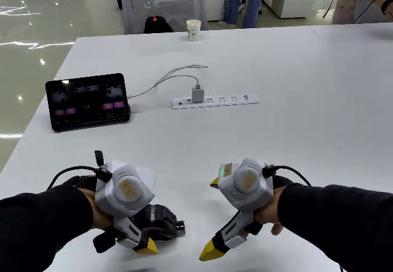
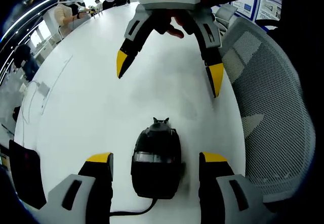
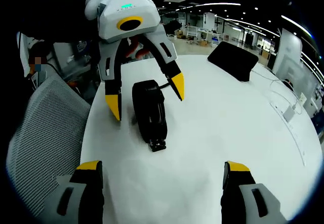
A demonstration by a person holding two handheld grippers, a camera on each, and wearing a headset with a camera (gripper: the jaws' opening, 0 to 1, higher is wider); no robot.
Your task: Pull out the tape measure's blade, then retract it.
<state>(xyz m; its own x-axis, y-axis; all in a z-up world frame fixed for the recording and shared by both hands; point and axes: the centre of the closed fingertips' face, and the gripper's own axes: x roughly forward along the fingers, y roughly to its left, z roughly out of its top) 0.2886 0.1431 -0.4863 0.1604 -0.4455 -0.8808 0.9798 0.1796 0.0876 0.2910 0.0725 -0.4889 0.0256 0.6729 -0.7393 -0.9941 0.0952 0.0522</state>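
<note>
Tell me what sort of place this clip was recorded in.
Likely an open-plan office or lab: a big white table with a tablet and power strip, a mesh office chair beside it, and a wide hall with ceiling strip lights beyond.

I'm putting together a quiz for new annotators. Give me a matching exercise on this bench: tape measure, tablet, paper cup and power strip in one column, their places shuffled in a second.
1 tape measure
2 tablet
3 paper cup
4 power strip

A at the far edge of the table
B between the open fingers of the left gripper
C mid-table, with a charger plugged in
D left side of the table, screen lit

Pairs: 1-B, 2-D, 3-A, 4-C
</note>
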